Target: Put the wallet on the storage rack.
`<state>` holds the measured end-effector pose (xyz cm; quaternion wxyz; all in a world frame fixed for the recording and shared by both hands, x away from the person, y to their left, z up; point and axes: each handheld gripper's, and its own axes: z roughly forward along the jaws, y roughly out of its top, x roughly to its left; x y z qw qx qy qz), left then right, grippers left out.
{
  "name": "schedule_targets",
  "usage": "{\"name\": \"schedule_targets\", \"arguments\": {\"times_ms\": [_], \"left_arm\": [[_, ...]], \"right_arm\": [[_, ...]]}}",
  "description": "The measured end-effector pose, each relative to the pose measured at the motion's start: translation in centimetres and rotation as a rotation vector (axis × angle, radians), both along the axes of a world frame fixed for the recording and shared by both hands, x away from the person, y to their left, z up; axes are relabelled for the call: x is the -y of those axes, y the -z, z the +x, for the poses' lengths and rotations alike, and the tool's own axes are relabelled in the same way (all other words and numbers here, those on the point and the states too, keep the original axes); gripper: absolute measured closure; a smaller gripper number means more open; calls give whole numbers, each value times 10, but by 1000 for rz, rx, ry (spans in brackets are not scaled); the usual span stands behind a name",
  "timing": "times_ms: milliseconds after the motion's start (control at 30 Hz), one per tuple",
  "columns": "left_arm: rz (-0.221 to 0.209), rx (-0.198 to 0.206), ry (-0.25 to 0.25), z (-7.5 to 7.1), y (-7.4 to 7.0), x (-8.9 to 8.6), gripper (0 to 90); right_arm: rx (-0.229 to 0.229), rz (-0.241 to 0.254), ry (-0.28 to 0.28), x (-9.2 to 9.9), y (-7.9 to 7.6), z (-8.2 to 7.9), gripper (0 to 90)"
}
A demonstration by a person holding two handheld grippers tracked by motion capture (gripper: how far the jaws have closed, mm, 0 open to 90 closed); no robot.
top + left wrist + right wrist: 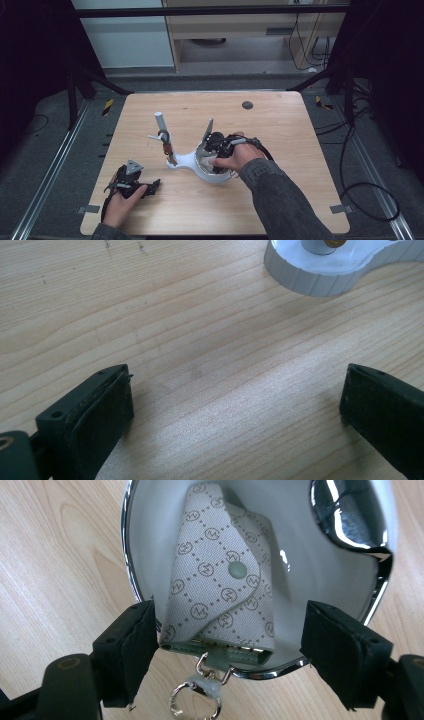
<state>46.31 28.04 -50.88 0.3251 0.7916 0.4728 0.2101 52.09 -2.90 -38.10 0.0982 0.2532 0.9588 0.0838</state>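
The patterned key pouch (pixel 220 587) lies in the white bowl (pixel 320 595) of a chrome-rimmed stand (pixel 187 161) on the wooden table (pixel 280 130), its clasp ring (pixel 196 700) hanging over the rim. The right claw (pixel 227 655) hovers over it, jaws spread on either side, not touching the pouch. The left claw (pixel 235 405) rests near the table's front edge, wide open around bare wood.
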Motion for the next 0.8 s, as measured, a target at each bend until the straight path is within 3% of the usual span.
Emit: {"name": "schedule_targets", "arguments": {"times_ms": [800], "left_arm": [[0, 0, 0, 0, 0, 0, 0]], "right_arm": [[55, 116, 39, 19, -15, -8, 208]]}}
